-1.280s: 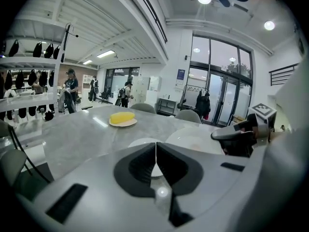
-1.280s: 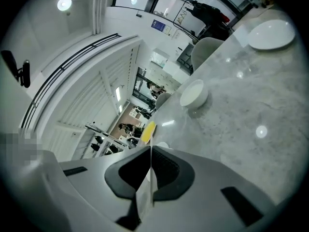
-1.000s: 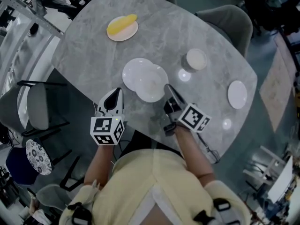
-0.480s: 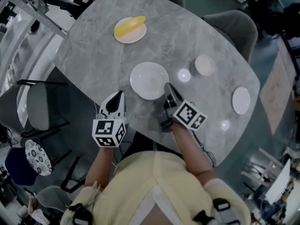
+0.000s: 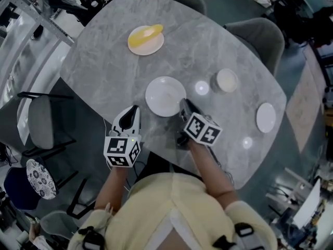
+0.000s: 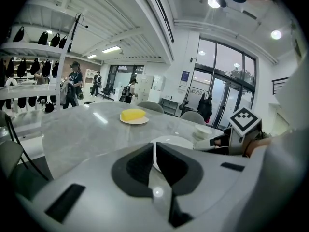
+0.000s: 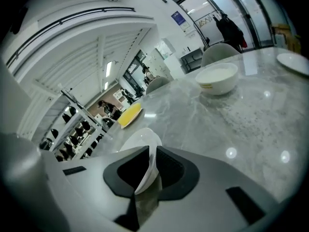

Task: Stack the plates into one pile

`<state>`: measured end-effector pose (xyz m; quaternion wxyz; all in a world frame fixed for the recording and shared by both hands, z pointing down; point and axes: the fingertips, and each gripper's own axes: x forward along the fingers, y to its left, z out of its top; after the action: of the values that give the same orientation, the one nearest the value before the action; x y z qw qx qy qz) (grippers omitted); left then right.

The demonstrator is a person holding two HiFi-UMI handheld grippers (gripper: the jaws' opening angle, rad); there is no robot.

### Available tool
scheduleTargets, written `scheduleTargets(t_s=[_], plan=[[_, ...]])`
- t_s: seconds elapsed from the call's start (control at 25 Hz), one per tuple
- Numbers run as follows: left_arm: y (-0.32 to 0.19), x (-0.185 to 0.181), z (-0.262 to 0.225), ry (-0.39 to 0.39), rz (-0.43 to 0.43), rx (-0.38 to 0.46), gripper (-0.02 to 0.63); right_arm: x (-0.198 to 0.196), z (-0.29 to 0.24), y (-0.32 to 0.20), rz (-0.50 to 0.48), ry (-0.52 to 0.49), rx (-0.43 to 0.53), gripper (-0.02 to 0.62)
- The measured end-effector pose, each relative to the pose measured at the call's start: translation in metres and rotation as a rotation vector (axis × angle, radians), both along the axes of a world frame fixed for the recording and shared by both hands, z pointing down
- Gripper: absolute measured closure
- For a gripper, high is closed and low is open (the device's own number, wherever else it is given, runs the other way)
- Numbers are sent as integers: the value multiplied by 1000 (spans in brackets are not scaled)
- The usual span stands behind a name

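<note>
**A:** What is the left gripper (image 5: 134, 110) doing?

**B:** It is hovering over the near edge of the table (image 5: 104, 66). Its jaws are pressing together on nothing, and the white plate (image 5: 164, 94) is lying just ahead and to its right.

**A:** And the right gripper (image 5: 182, 104)?

**B:** Its jaws are opening, with the white plate's near right rim sitting between them (the rim is filling the narrow gap).

**A:** Where is that plate lying?

**B:** It is lying flat near the front middle of the table. From above it is showing as one disc, so I cannot tell whether anything is lying beneath it.

**A:** Farther back?

**B:** A bowl (image 5: 227, 79) is sitting just beyond on the right. A small plate (image 5: 266, 117) is resting well apart by the right edge. A far plate (image 5: 150, 48) is carrying a yellow lump (image 5: 146, 32).
</note>
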<state>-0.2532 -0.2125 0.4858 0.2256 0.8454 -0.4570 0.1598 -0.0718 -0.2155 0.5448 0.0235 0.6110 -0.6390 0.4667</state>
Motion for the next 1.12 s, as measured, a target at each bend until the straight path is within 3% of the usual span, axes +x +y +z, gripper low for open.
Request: scheduleTargets(t_s=[0.12, 0.24, 0.48, 0.56, 0.84, 1.12], plan=[[-2, 1, 1, -1, 12, -2, 603, -4, 5, -1, -58, 96, -16, 535], [-3, 6, 1, -3, 32, -3, 603, -10, 7, -1, -102, 128, -20, 487], [-4, 16, 0, -18, 57, 6, 603, -5, -7, 2, -150, 270, 25, 463], [-3, 24, -5, -18, 67, 14, 603, -1, -17, 4, -149, 261, 54, 463], [6, 69, -24, 10, 123, 21, 603, 45, -57, 27, -34, 193, 127, 463], [26, 153, -31, 32, 245, 17, 603, 145, -79, 68, 147, 182, 153, 463]])
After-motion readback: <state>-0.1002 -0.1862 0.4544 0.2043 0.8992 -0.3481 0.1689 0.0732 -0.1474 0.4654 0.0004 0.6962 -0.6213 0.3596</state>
